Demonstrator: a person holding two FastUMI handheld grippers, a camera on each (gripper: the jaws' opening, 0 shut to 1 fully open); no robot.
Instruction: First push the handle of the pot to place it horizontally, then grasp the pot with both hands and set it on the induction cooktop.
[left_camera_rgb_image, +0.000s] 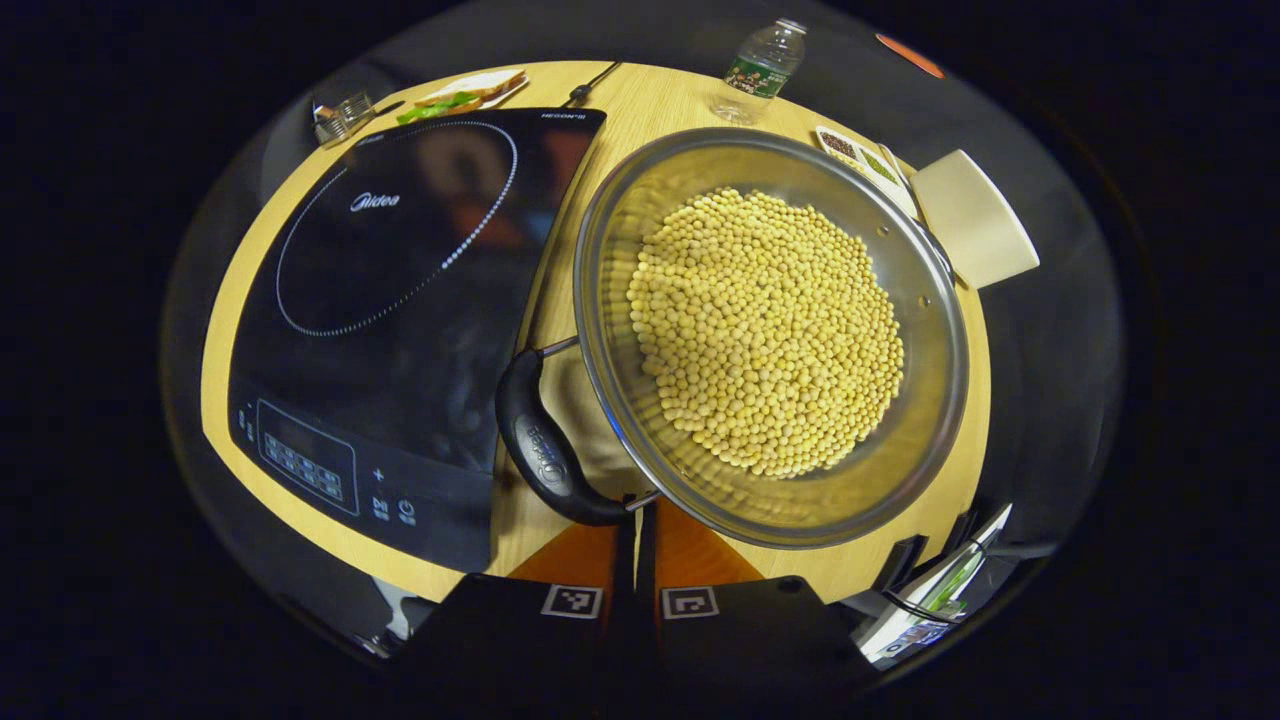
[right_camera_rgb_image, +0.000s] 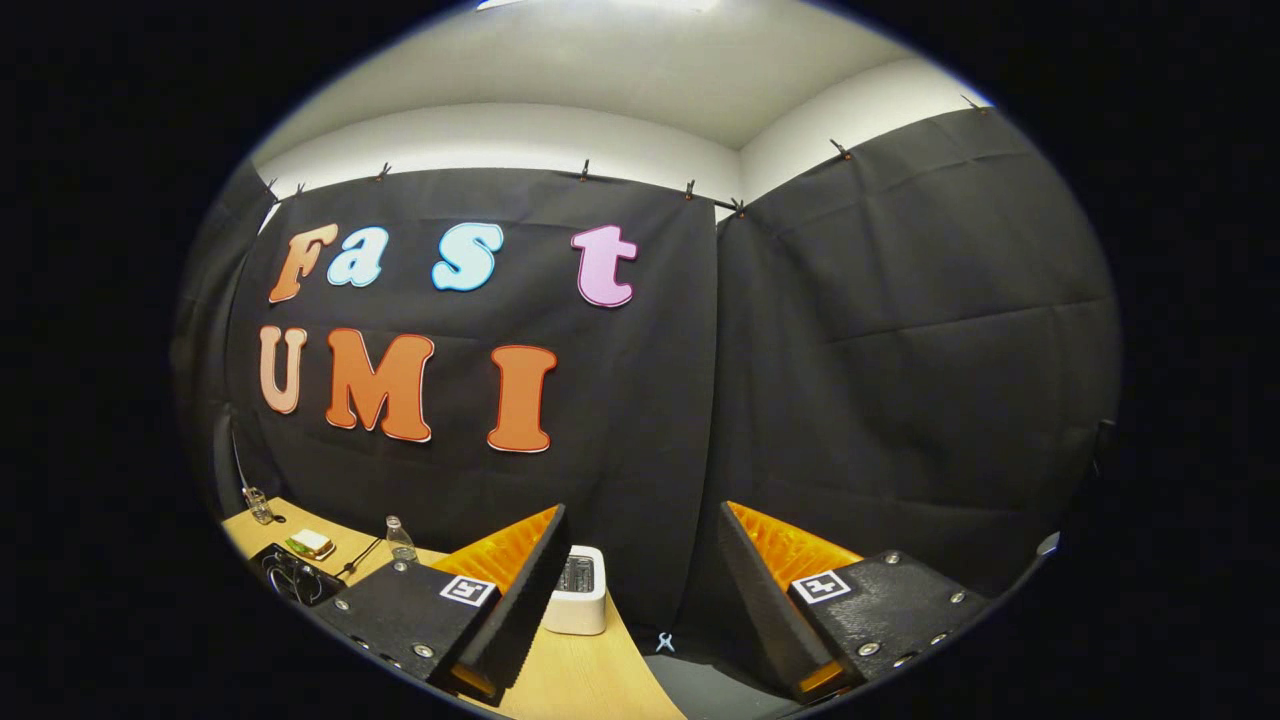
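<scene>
Pot (left_camera_rgb_image: 770, 335), wide and steel, heaped with pale yellow beans (left_camera_rgb_image: 765, 330), sits on the round wooden tabletop (left_camera_rgb_image: 620, 110) just right of the induction cooktop (left_camera_rgb_image: 400, 310) in the left gripper view, so the final placement is not done. Its black handle (left_camera_rgb_image: 545, 450) curves along the near-left rim, next to the cooktop's edge. The left claw (left_camera_rgb_image: 632, 545) points at the handle's near end with its fingers (left_camera_rgb_image: 575, 560) drawn almost together, only a thin slit between them and nothing held; whether the tips touch the handle I cannot tell. I judge the handle-pushing step to be in hand or just ending, with the two-handed grasp and the lift onto the glass plate left to do. Around the pot: a plastic bottle (left_camera_rgb_image: 765, 65) at the far edge, a sandwich on a plate (left_camera_rgb_image: 470, 92), a small glass jar (left_camera_rgb_image: 343, 117), a tray of seasonings (left_camera_rgb_image: 862, 160) and a cream toaster (left_camera_rgb_image: 975, 220) to the right.

From the right gripper view, the right claw (right_camera_rgb_image: 640, 580) is held high and away from the pot, fingers (right_camera_rgb_image: 520, 575) spread wide and empty, aimed at the black cloth wall (right_camera_rgb_image: 900, 350). Low on the left lies the tabletop's edge (right_camera_rgb_image: 570, 675) with the toaster (right_camera_rgb_image: 578, 590), the bottle (right_camera_rgb_image: 400, 540) and the cooktop (right_camera_rgb_image: 295, 575) beyond. Above the cloth run white walls and a white ceiling (right_camera_rgb_image: 600, 50).
</scene>
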